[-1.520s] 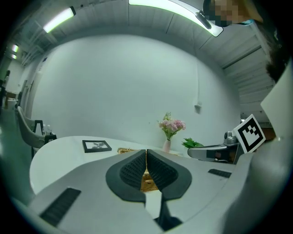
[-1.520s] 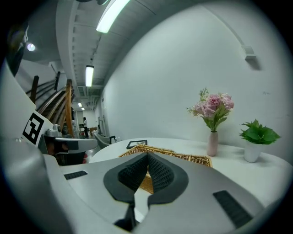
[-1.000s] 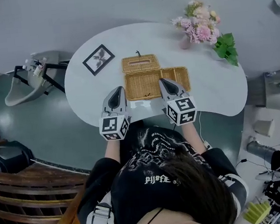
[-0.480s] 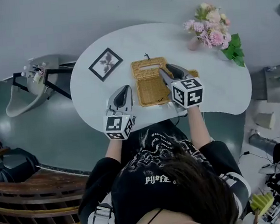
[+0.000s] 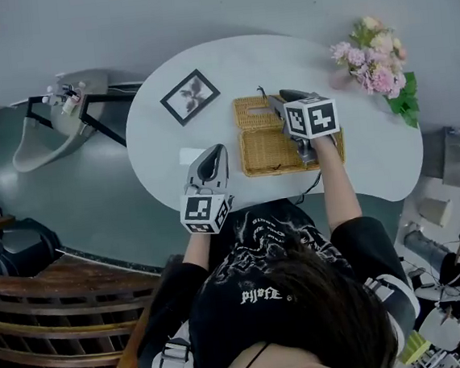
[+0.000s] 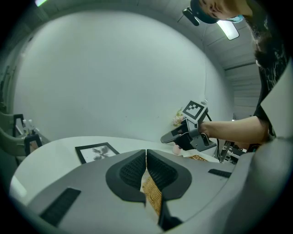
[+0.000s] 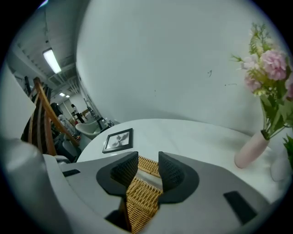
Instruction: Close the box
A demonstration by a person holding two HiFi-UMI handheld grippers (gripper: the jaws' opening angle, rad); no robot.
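In the head view the wicker box (image 5: 271, 152) lies open on the white table (image 5: 226, 62), its lid (image 5: 249, 111) folded back on the far side. My right gripper (image 5: 275, 102) reaches over the box to where lid and body meet. Its jaws have just been opening and stand open; in the right gripper view (image 7: 148, 160) wicker (image 7: 139, 203) shows in the gap below them, and the pads do not press on it. My left gripper (image 5: 214, 151) hovers left of the box, near the table's front edge. It is shut (image 6: 146, 154) and holds nothing.
A framed picture (image 5: 190, 96) lies on the table left of the box, with a white card (image 5: 191, 154) near the left gripper. Pink flowers in a vase (image 5: 374, 62) and a green plant (image 5: 404, 104) stand at the right. A grey chair (image 5: 48, 140) stands beyond the table's left edge.
My right gripper has moved from the box's near edge across to its far side and tipped downward, and its jaws have opened. The left gripper has drifted left, away from the box.
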